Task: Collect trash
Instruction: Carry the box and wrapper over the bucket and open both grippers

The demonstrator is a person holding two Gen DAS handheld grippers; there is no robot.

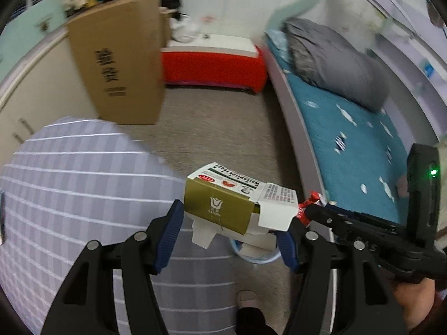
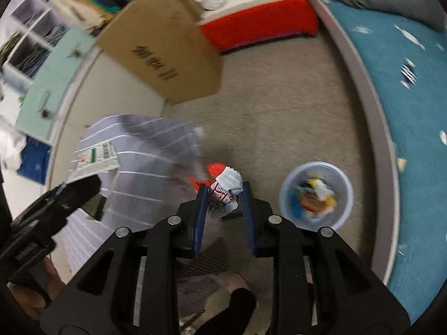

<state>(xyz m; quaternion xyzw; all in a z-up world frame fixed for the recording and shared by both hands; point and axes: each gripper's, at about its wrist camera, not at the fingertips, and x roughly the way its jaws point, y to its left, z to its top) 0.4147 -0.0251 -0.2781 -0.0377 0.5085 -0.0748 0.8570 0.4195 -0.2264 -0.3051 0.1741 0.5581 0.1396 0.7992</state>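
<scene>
Item 1, far left: striped cloth [image 2: 145,173] over a low surface; no loose litter visible on what we see of it, though much is cut off by the frame edge.

Item 2: left gripper [image 1: 233,223], clamped on a white-and-gold carton [image 1: 237,198], flap open, carried in the air.

Item 3: right gripper [image 2: 223,195], closed on a crumpled red-and-white wrapper [image 2: 225,187], also carried.

Item 4: pale blue bin [image 2: 317,195] on the carpet, just right of the right gripper, already holding mixed wrappers. In the left wrist view only a sliver of its rim shows beneath the carton.

Status: we judge collection well advanced, with earlier pieces binned and two in hand; both drops remain.

Unclear: motion blur smears the bin's contents, so we cannot identify them. Carton print is partly legible only. Floor behind the upright cardboard box [image 2: 164,50] is hidden; we cannot say whether more trash lies there.
</scene>
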